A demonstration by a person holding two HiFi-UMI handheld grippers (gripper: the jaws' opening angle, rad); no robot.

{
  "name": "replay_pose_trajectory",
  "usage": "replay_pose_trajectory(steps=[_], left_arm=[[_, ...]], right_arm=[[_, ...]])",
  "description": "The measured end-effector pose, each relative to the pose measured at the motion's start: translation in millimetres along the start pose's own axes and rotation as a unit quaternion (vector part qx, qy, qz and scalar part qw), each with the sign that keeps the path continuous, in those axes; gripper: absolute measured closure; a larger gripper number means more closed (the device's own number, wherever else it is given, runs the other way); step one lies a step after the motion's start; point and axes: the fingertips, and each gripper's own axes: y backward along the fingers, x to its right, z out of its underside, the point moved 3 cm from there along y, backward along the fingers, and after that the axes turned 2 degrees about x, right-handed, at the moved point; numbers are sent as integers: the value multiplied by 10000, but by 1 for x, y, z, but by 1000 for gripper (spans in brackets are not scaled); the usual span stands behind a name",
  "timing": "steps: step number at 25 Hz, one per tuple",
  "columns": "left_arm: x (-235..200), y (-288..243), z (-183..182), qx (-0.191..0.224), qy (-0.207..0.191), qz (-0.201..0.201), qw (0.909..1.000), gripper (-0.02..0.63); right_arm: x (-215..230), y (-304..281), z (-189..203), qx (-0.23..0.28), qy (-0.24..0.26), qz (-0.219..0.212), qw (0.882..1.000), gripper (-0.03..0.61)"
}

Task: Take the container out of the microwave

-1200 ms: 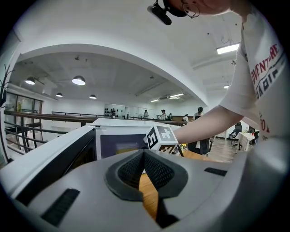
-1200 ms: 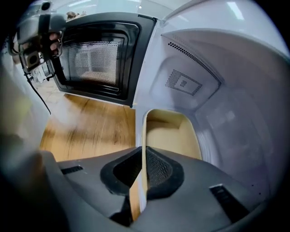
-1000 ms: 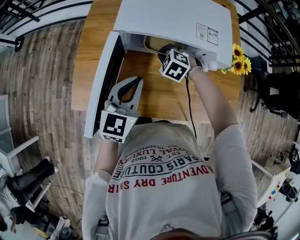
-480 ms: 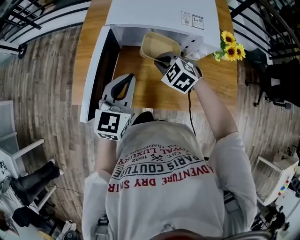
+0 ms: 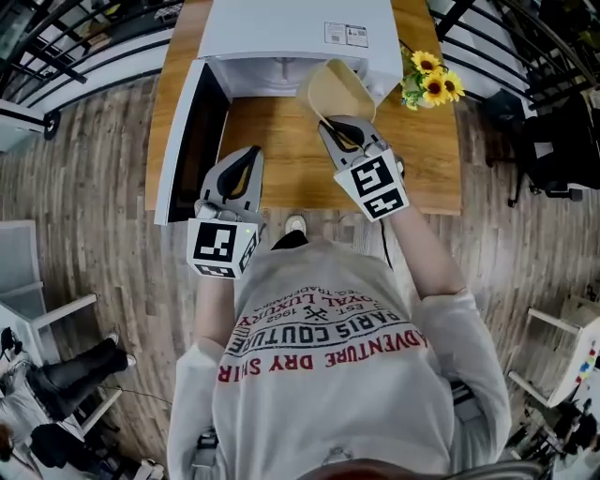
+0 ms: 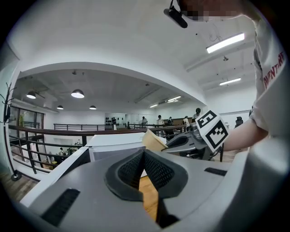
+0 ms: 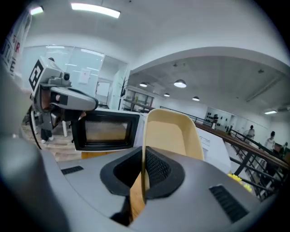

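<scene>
**A:** Right gripper?

**B:** I have it clamped narrow on the container. The thin near wall sits between the pads.

**A:** Where's the container?

**B:** Outside the cavity. It's in the air over the table, just in front of the microwave on its right side. It's tipped, with the open side facing me.

**A:** Door?

**B:** Swung open to the left.

**A:** Left gripper?

**B:** Jaws together, tips meeting, nothing between them. It's over the table beside the door, well apart from the container.

**A:** Anything else nearby?

**B:** Sunflowers at the microwave's right, near the container but not touching.
</scene>
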Motion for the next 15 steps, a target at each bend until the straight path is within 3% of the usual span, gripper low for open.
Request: replay_pose_trajectory(steps=[4,15], left_arm=[[5,1,-11,74,-92,-11,9999,600],[6,-15,-39,251,-290,72,9992,600]], right_arm=[[13,34,-4,483,-430,570,9963,543],[43,86,-29,1350,-612,1451,9783,546]])
